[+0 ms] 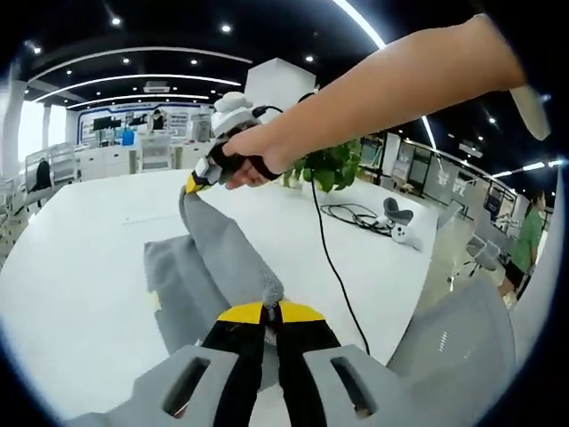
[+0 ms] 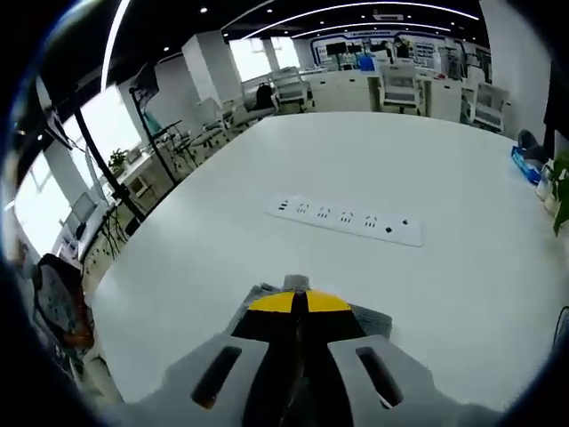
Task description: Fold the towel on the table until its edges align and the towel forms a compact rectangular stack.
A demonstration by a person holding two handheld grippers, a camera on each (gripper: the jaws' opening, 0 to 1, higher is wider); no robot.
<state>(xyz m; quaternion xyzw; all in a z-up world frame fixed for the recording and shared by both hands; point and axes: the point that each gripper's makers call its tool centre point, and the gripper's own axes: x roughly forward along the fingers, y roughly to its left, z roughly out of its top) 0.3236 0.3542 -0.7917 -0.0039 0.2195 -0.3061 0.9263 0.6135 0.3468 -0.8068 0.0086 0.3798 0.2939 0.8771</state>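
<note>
Two grippers are seen clamped on one grey towel. In the left gripper view, the left gripper at 6 o'clock has its yellow-tipped jaws pressed together on a towel corner, and the cloth is stretched from there toward 11 o'clock, where the right gripper is held by a person's hand with a second corner pinched in it. The remainder of the towel is draped down onto the white table, lying rumpled at about 8 o'clock from the centre. Broad bare tabletop is left at 9 and 10 o'clock; the table's edge runs down the 4 o'clock side, with a grey chair back just beyond it. A black cable is trailed from the hand across the table. A potted plant, a coiled cable and a small white device stand toward 2 o'clock.

In the right gripper view, grey cloth is gripped under the closed yellow tips at 6 o'clock. A white power strip lies ahead, well apart, with open table all round. No legible writing can be made out.
</note>
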